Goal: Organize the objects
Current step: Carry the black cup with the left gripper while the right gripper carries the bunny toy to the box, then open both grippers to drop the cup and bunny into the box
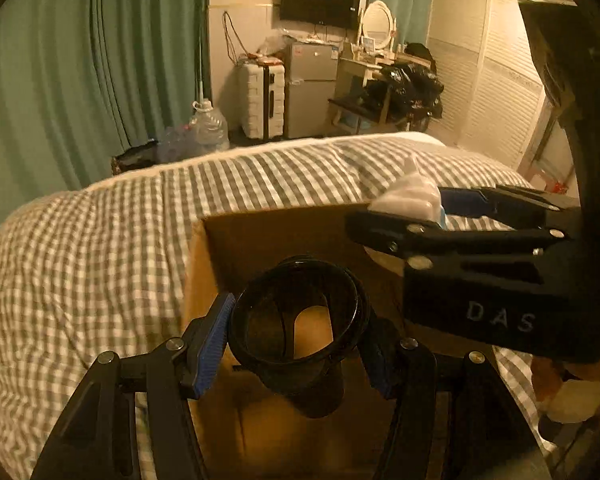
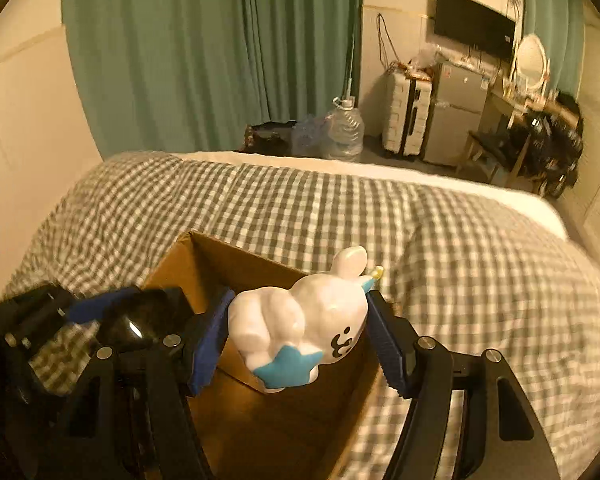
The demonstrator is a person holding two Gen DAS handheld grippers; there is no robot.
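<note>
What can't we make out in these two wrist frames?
- Cardboard box floor: both views, blocked by the black cup, the white bunny figure and the grippers.
- Left gripper in right wrist view: motion-blurred.
- Labels on the fridge: too small.

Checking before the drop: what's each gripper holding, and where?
Left gripper clamps the black cup by its sides below the rim; right gripper squeezes the white bunny figurine across its body.
</note>
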